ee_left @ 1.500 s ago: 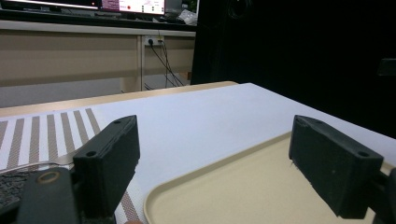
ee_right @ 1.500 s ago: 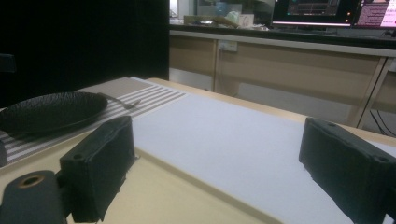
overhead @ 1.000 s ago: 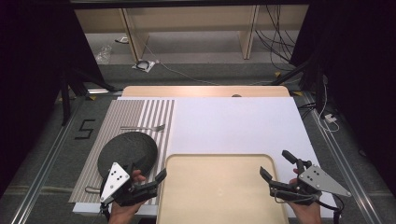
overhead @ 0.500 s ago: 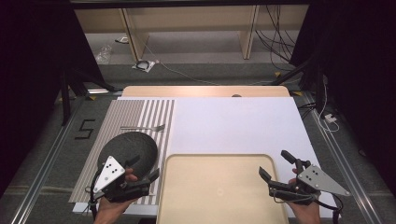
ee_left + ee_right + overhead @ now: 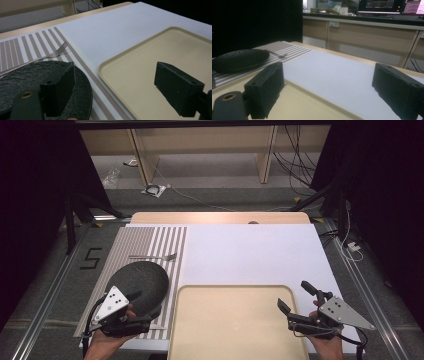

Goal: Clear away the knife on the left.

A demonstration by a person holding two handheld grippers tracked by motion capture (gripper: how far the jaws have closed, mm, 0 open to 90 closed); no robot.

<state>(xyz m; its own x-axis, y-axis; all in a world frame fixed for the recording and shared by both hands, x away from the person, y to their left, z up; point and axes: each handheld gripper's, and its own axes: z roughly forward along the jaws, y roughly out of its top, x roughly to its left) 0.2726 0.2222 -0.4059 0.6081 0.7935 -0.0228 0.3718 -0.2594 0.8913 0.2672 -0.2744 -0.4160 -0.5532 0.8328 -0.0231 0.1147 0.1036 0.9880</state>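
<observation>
High view: plate (image 5: 141,281) at 1 o'clock of left tongs (image 5: 131,320), spread, touching its rim; right tongs (image 5: 296,301) spread, well apart.

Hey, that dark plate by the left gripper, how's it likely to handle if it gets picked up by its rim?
The dark plate looks stiff, and its rough stone-like surface suggests it's fairly heavy for its size and not very slippery. It sits shallow and flat on the striped mat, so it probably won't roll, but held by one edge it may droop. The left gripper is open by its near rim.
</observation>
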